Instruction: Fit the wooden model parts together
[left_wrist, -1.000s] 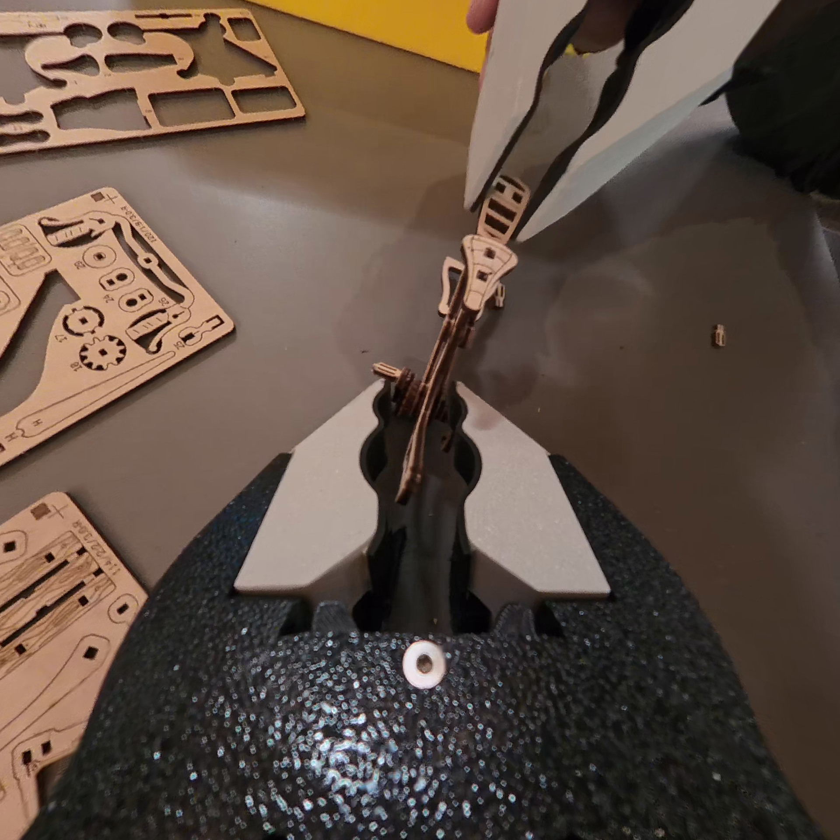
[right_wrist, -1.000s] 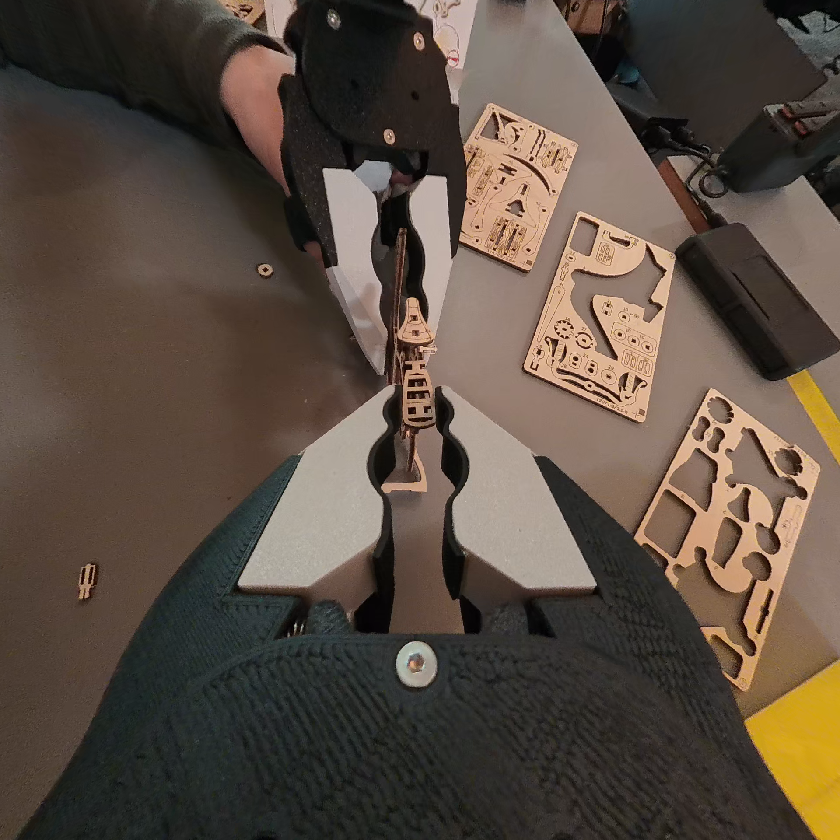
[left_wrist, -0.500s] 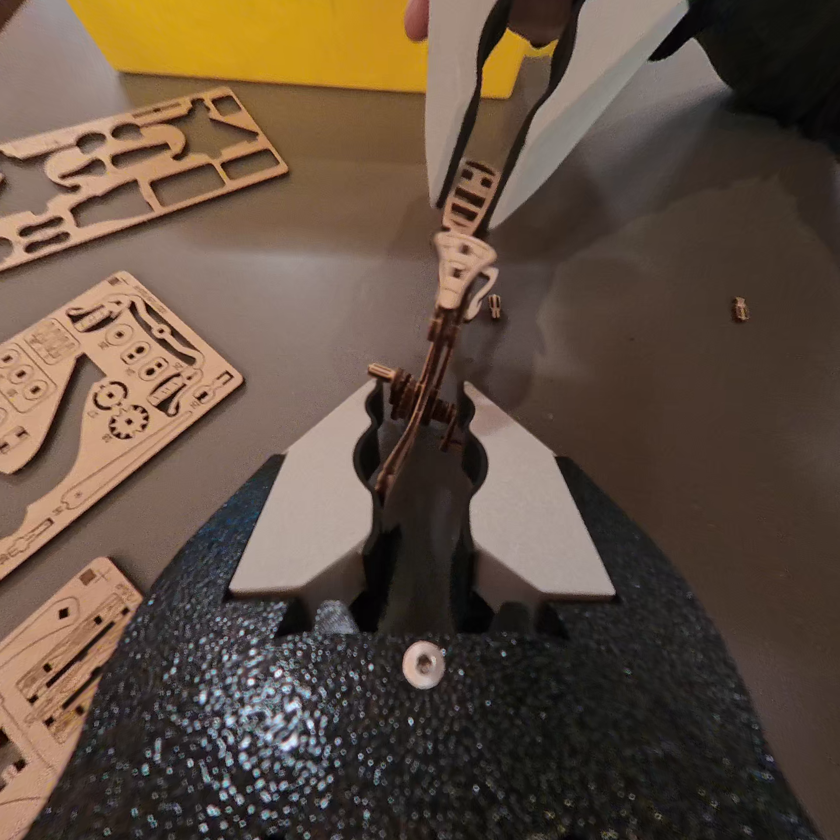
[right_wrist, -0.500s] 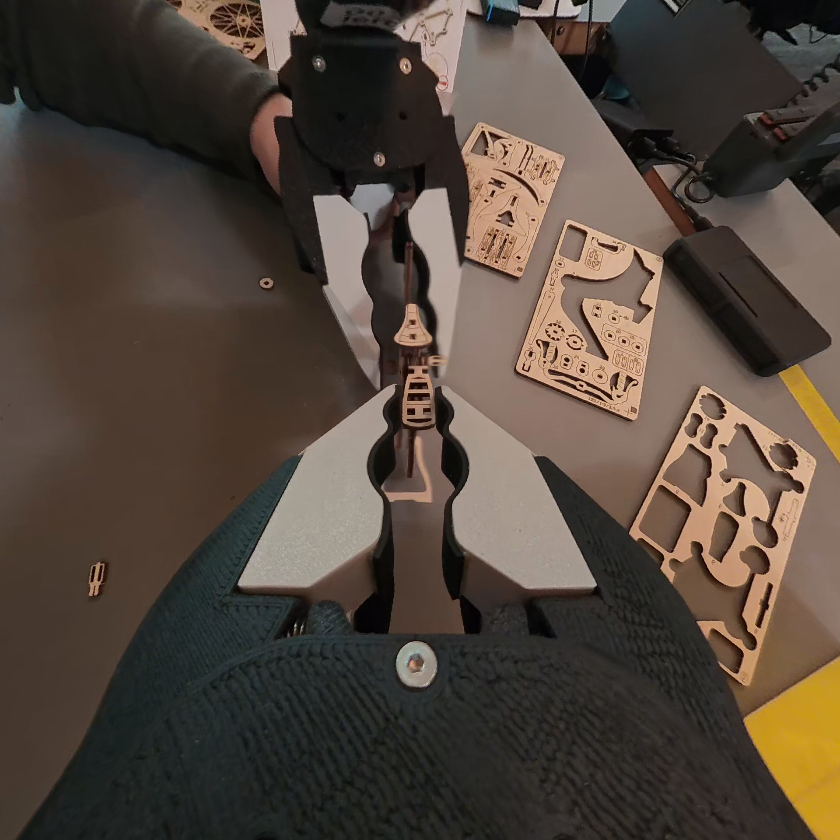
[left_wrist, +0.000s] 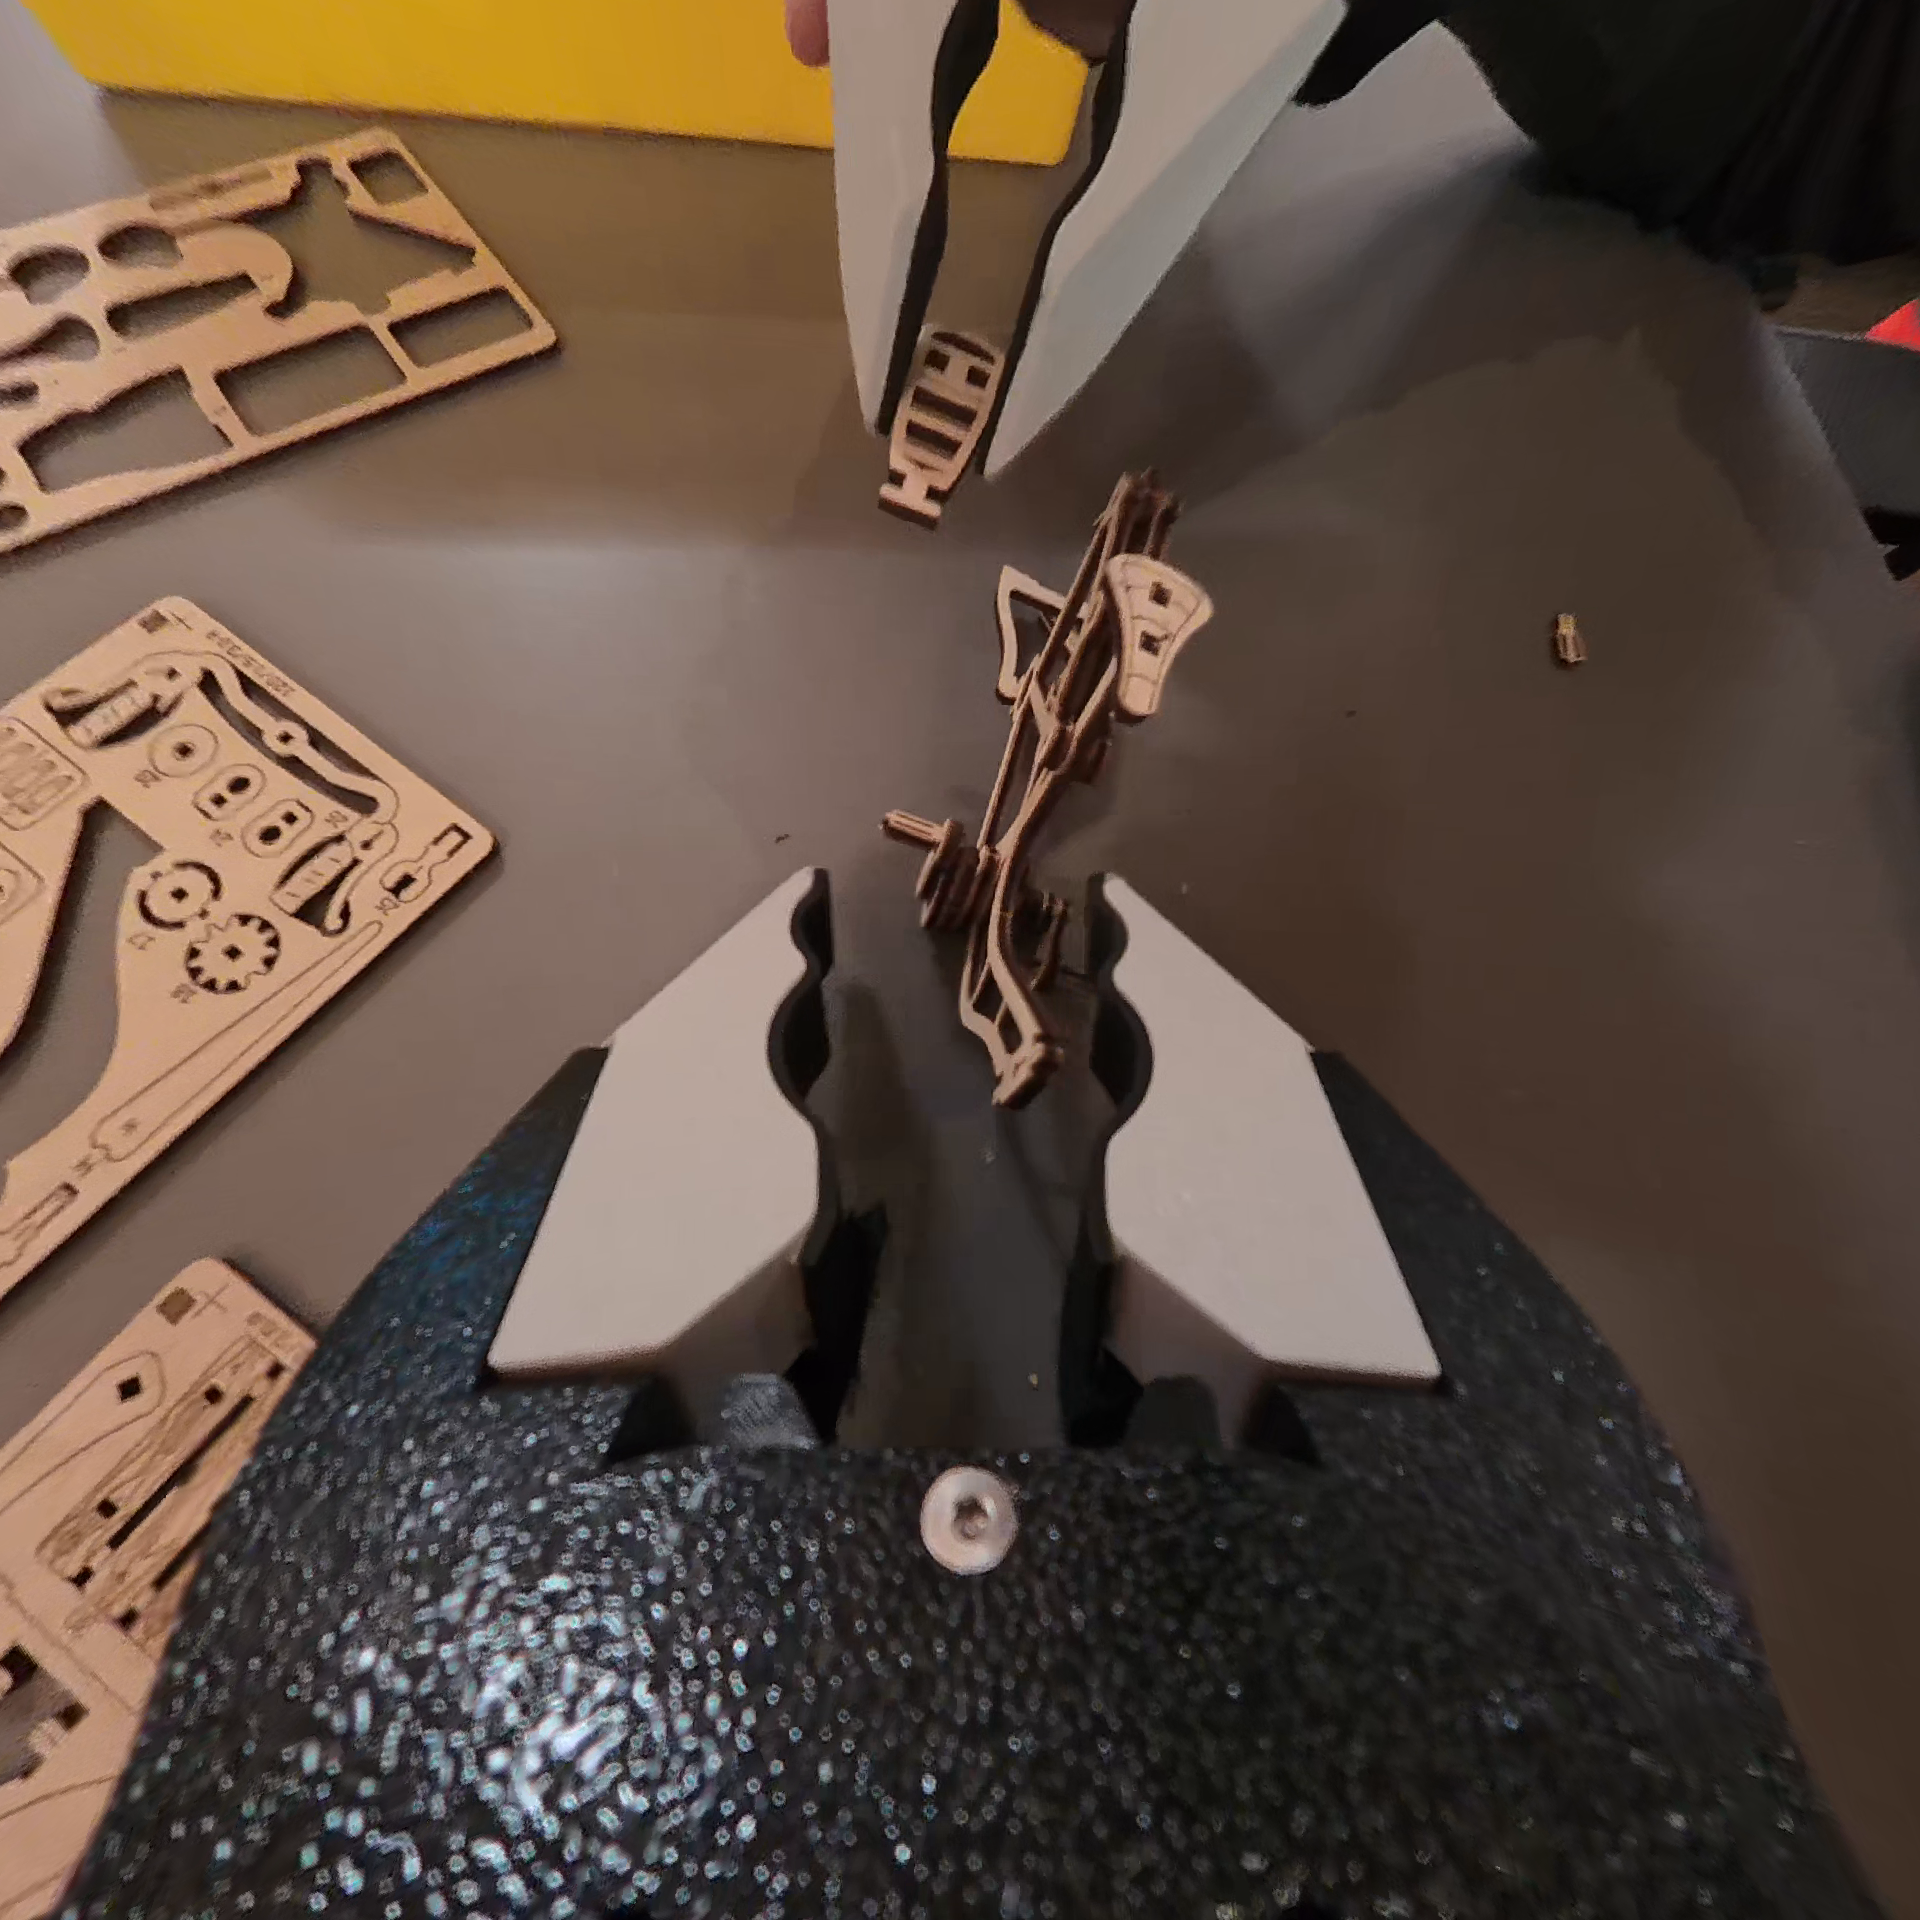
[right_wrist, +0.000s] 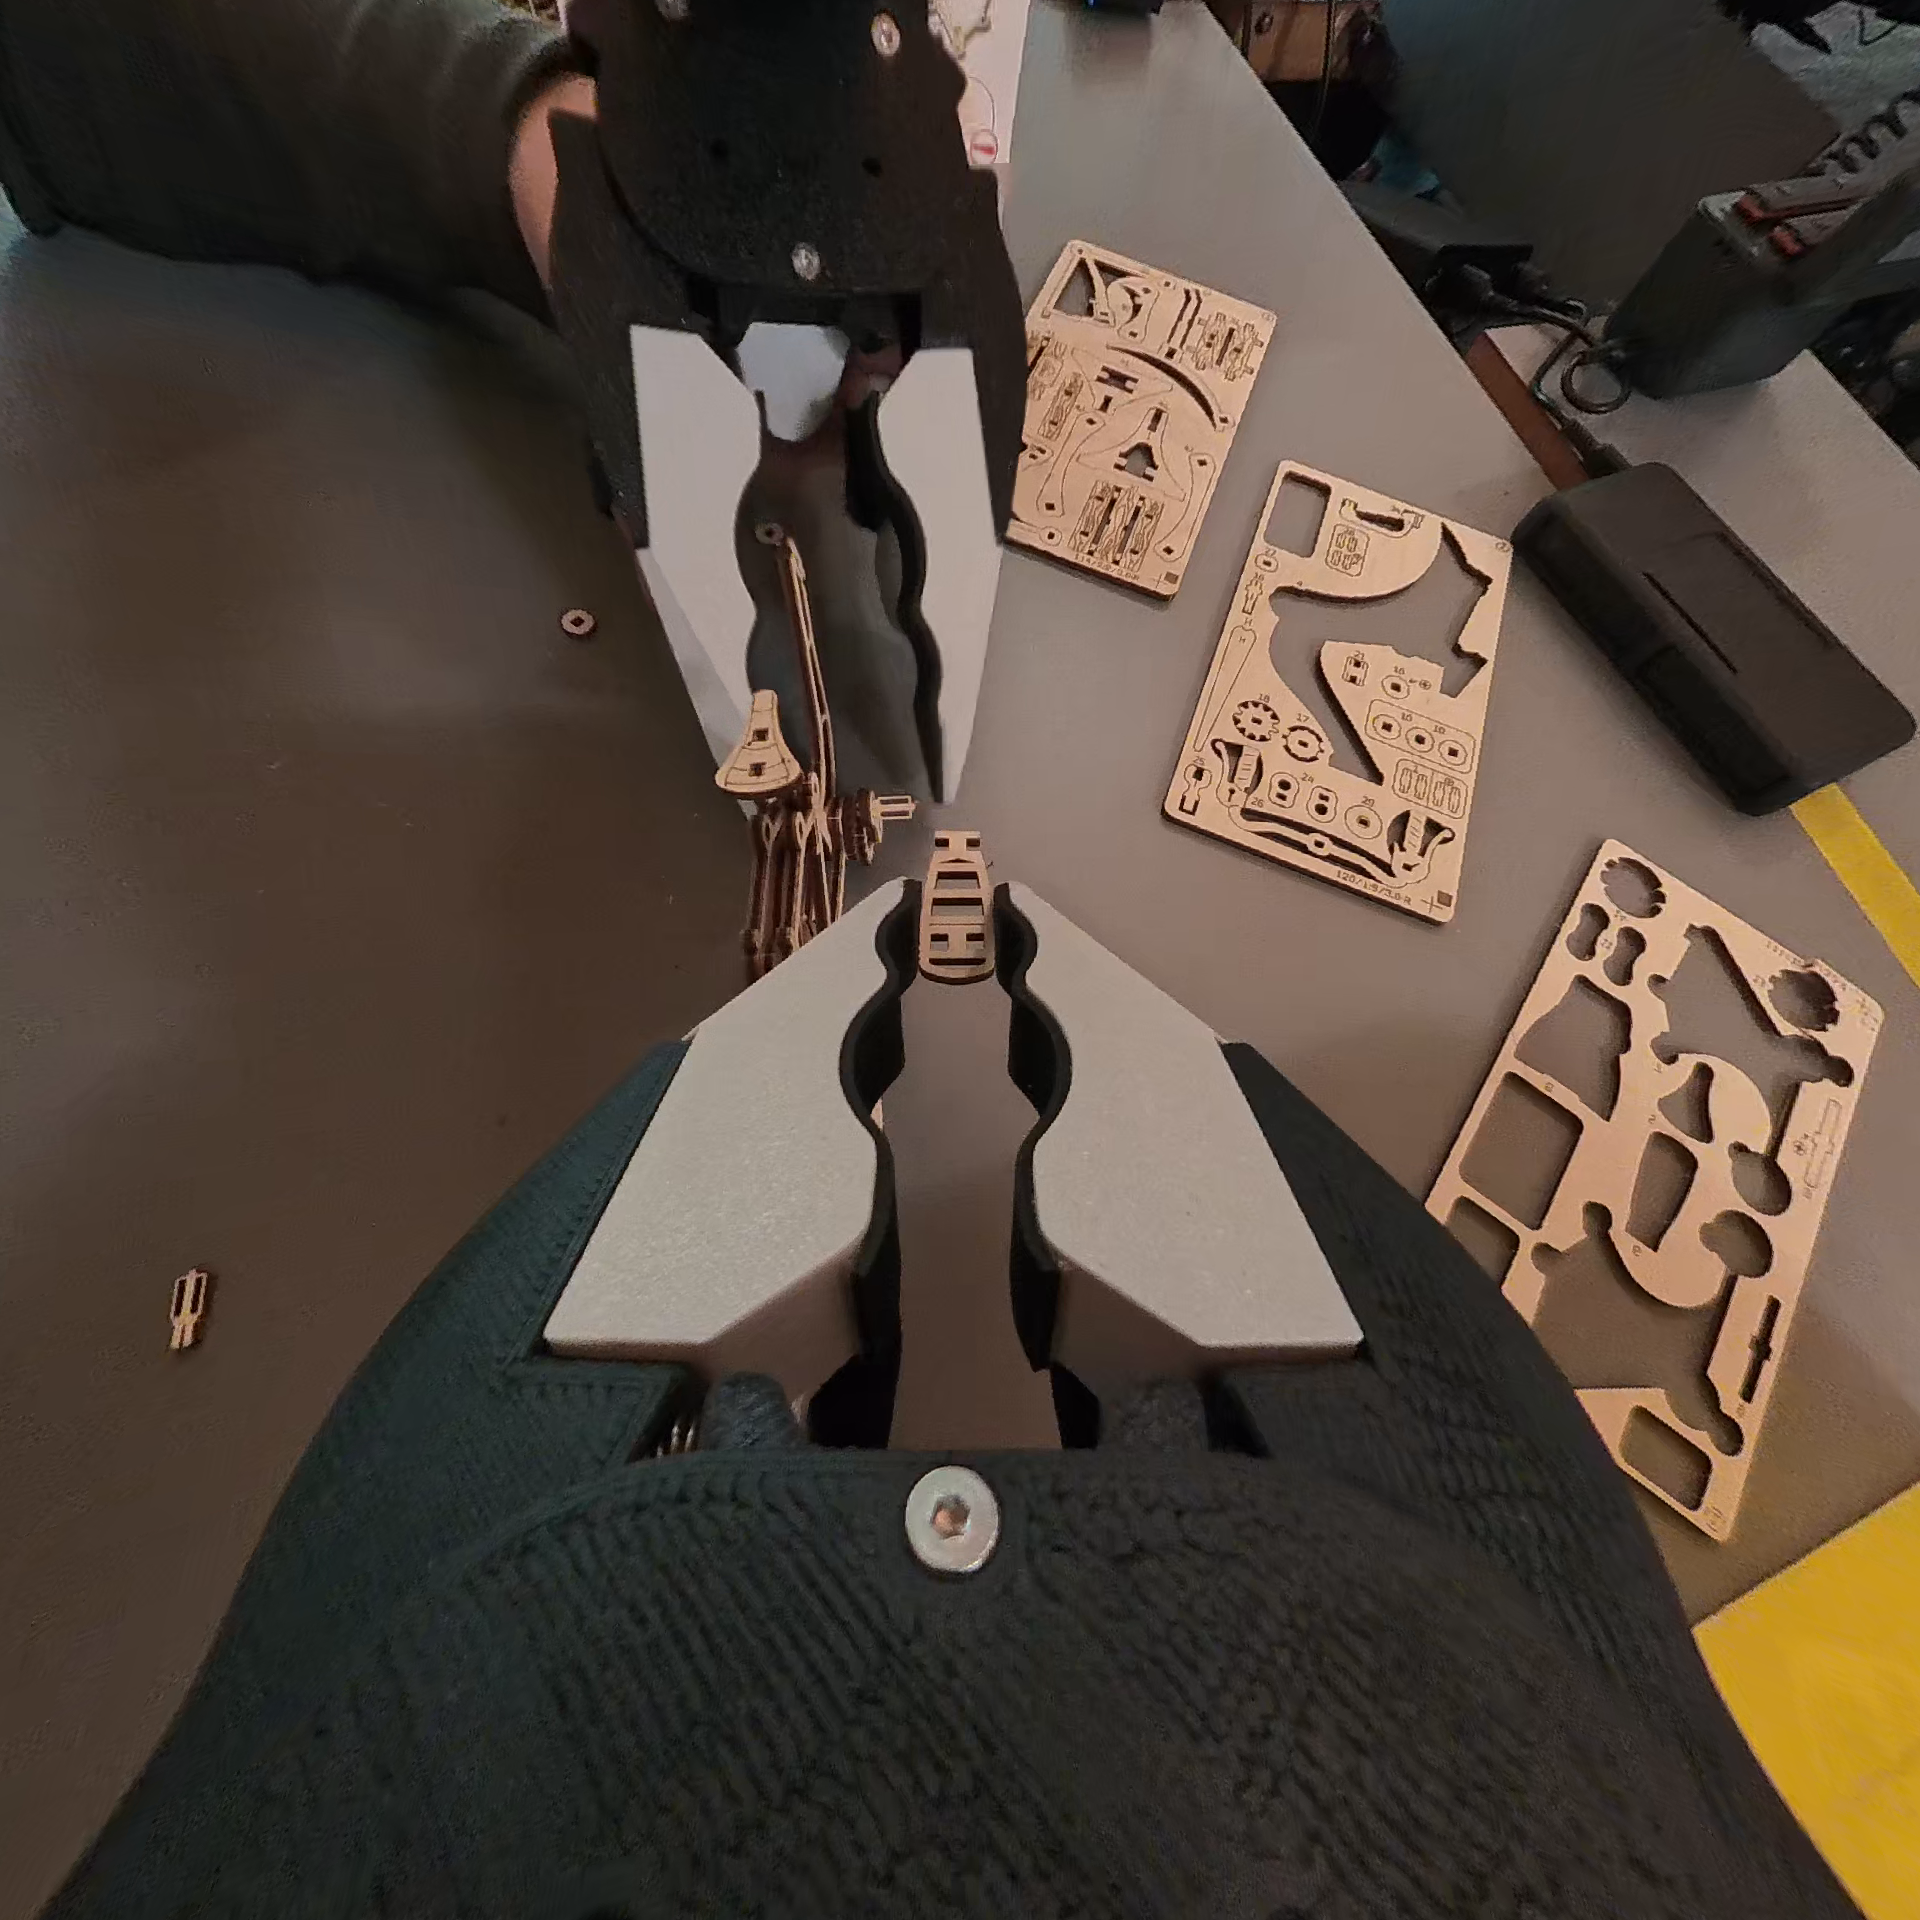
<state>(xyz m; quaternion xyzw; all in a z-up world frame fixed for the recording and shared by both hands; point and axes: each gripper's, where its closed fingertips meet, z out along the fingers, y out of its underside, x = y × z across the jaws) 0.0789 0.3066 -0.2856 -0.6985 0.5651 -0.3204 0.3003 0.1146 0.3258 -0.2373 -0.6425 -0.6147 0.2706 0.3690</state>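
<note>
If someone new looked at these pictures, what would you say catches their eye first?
Probably the half-built wooden model, tilted between the wide-open fingers of the left gripper with nothing gripping it. Just beyond it, the right gripper pinches a small slotted wooden piece at its tips. Three pale punched-out part sheets lie along the grey table, beside a yellow stripe.

Grey table, wooden parts scattered across it.
The grey table (right_wrist: 312, 935) carried three laser-cut wooden sheets (right_wrist: 1340, 696) side by side along its right edge, a black box (right_wrist: 1714, 644) beyond them, a small ring (right_wrist: 578, 622) and a tiny loose wooden piece (right_wrist: 188, 1310) well apart on the left.
</note>
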